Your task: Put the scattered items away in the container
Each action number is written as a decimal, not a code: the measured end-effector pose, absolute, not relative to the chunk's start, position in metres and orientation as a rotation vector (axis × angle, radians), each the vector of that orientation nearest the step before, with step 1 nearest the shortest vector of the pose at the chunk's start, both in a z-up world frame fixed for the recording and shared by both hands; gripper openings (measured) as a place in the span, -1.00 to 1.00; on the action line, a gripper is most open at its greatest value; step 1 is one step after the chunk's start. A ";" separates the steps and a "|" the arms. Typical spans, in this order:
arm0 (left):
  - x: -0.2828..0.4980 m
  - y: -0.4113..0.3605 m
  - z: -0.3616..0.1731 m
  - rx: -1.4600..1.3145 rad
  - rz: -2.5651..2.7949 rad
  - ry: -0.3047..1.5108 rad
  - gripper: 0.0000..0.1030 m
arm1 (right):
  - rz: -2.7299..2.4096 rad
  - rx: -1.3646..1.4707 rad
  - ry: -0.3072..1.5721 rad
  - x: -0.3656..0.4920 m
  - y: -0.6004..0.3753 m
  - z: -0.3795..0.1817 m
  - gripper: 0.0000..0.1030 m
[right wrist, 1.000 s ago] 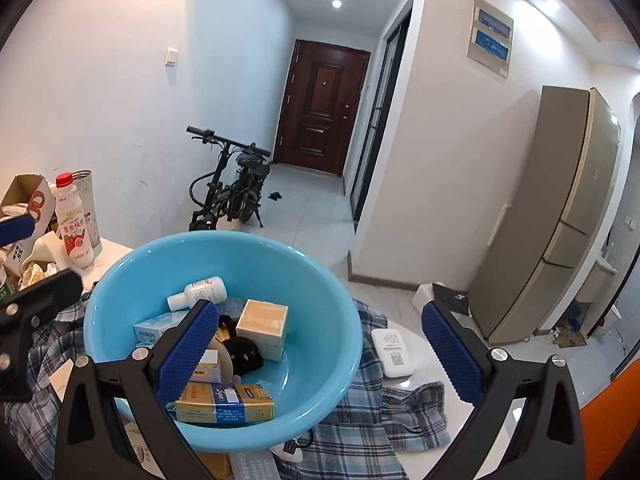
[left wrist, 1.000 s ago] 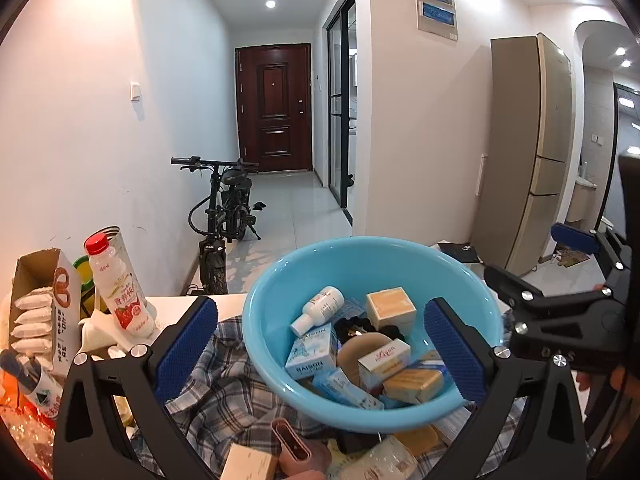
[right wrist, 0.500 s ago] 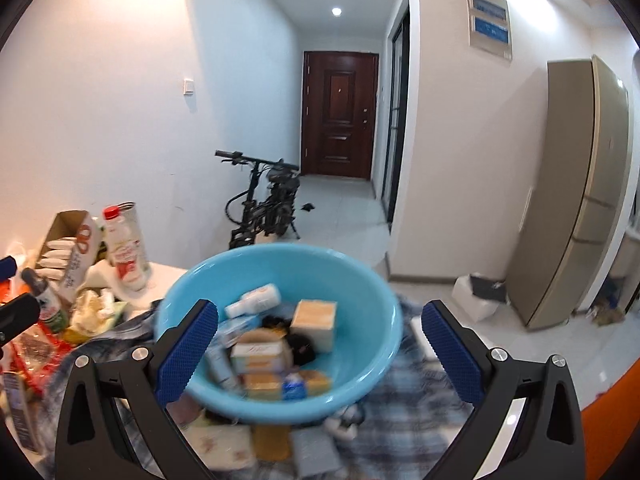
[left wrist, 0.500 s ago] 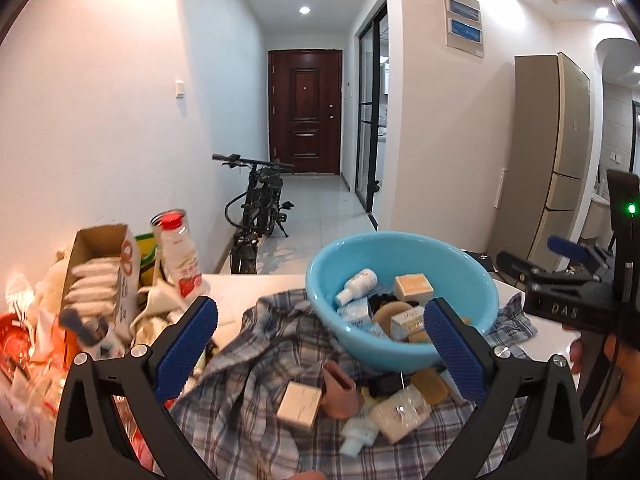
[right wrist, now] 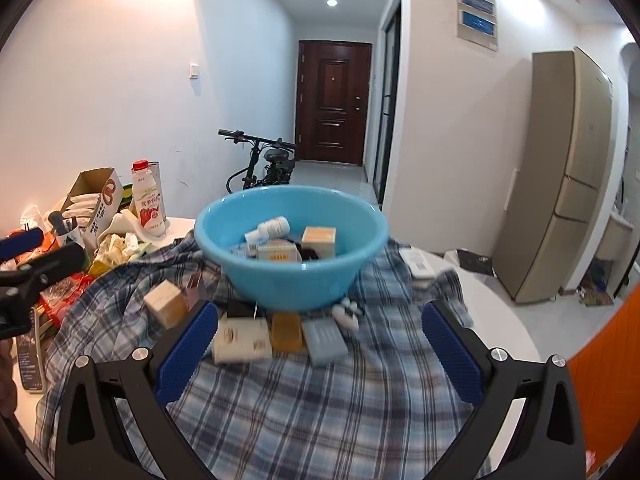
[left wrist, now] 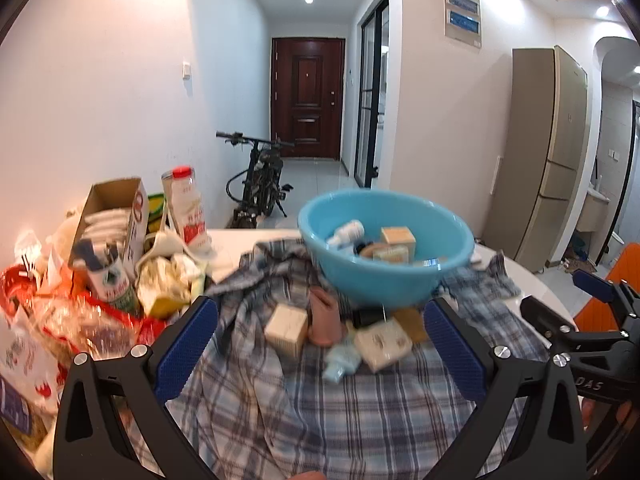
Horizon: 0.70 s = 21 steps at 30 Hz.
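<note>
Holding boxes and a bottle (right wrist: pixel 267 229), blue basin (right wrist: pixel 240 268), plaid cloth (right wrist: pixel 320 400)

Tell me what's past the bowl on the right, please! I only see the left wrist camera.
Observer: A white remote lies on the cloth, right of the bowl.
Operator: Am I holding anything on the right?
Observer: No, the right hand-held gripper is open, with nothing between its fingers.
Operator: Any tiny stuff I'm missing?
Observer: A small white clip-like thing lies at the bowl's foot, just beyond a grey box.
</note>
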<state>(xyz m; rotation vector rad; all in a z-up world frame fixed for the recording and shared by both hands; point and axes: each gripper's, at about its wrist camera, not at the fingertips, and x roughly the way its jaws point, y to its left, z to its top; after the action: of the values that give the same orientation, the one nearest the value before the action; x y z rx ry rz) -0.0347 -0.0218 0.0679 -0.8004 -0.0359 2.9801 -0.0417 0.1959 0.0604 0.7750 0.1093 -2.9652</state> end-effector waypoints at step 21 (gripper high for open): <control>-0.005 -0.008 0.009 -0.955 2.925 0.003 0.99 | -2.924 0.910 0.101 0.000 0.184 0.008 1.00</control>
<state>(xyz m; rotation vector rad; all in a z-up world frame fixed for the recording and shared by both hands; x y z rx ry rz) -0.0050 -0.0084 0.0089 -0.9550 0.0028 2.9246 0.0000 0.1843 0.0076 0.9104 0.1014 -2.9238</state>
